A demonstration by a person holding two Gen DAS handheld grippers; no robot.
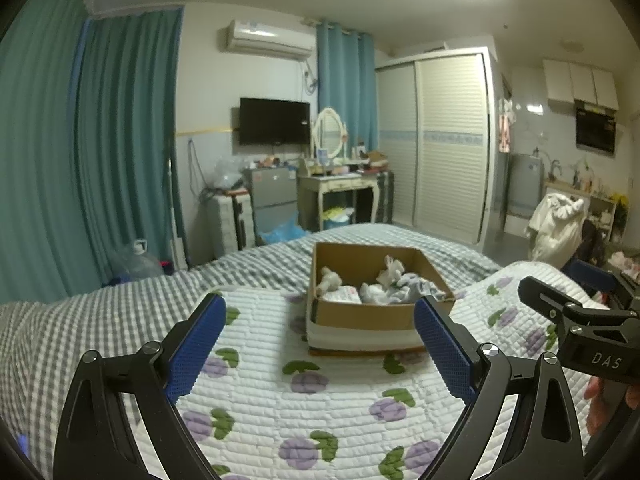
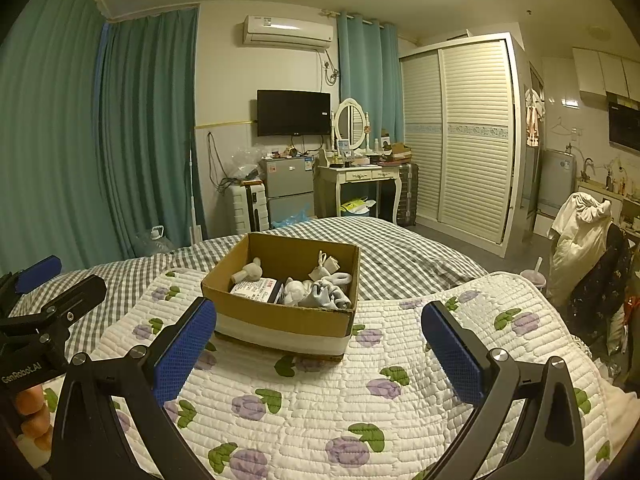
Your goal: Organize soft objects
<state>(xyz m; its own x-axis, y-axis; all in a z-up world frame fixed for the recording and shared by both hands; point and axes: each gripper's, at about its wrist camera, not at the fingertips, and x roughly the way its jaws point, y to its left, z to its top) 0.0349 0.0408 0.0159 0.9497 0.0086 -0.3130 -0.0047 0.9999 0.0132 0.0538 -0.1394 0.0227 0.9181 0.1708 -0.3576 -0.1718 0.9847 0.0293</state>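
Note:
A cardboard box (image 1: 360,314) (image 2: 280,316) stands on the white quilt with purple flowers (image 1: 300,412) (image 2: 320,400). Inside lie several soft things: a small beige plush toy (image 1: 330,279) (image 2: 248,270), white and pale blue socks (image 1: 400,288) (image 2: 324,292), a white cloth piece (image 2: 328,266), and a flat white packet (image 1: 346,293) (image 2: 256,290). My left gripper (image 1: 320,316) is open and empty, just in front of the box. My right gripper (image 2: 320,320) is open and empty, also short of the box. Each gripper shows at the other view's edge.
The quilt lies on a bed with a grey checked sheet (image 1: 100,320) (image 2: 400,256). Beyond the bed stand a dressing table (image 2: 360,184), a small fridge (image 2: 286,188), a suitcase (image 2: 244,208) and a louvred wardrobe (image 2: 460,140). A chair draped with clothes (image 2: 584,248) is at right.

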